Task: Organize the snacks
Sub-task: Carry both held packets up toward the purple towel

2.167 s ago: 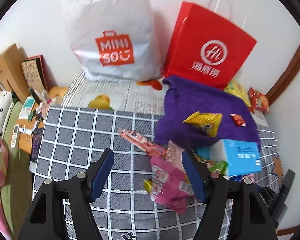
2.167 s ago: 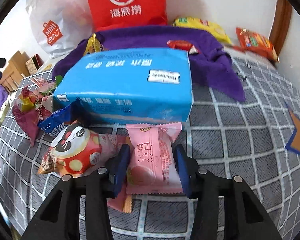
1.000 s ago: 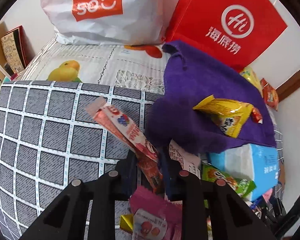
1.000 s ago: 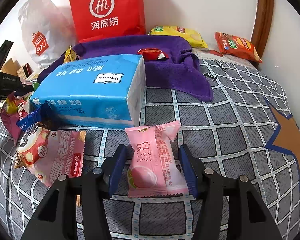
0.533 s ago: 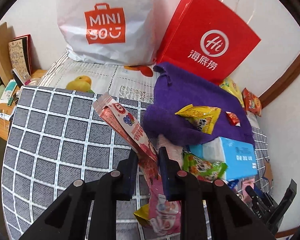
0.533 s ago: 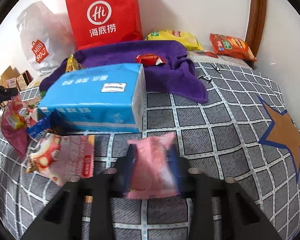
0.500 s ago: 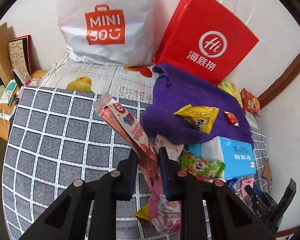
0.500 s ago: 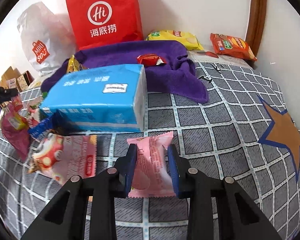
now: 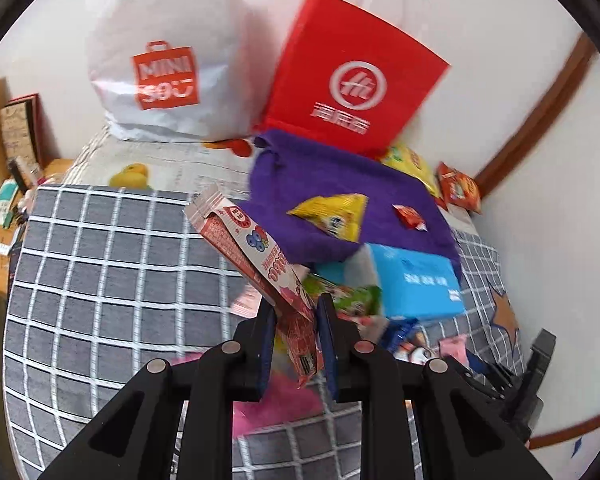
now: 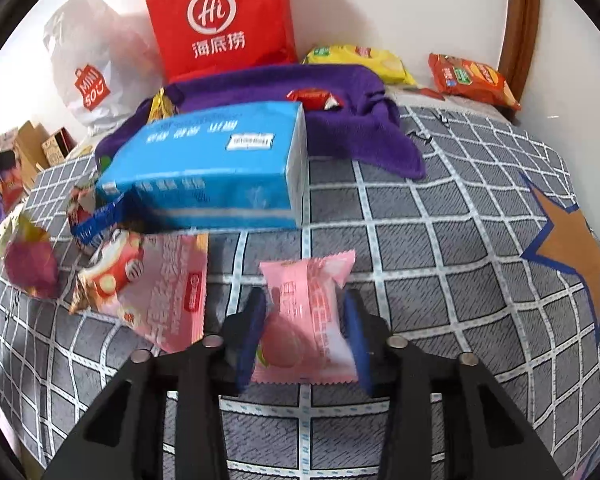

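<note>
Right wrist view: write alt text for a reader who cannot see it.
The right claw is shut on a pink pillow-shaped snack packet above a grey grid-patterned cloth. Beyond it lie a blue rectangular tissue pack, a purple towel, and a red paper bag against the wall.

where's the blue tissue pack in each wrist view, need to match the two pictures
Left wrist view: the blue tissue pack lies right of centre, just below the purple cloth and right of the left gripper.
Right wrist view: the pack fills the centre-left, beyond the right gripper.
Shared landmark: the red paper bag standing against the wall behind the cloth.
</note>
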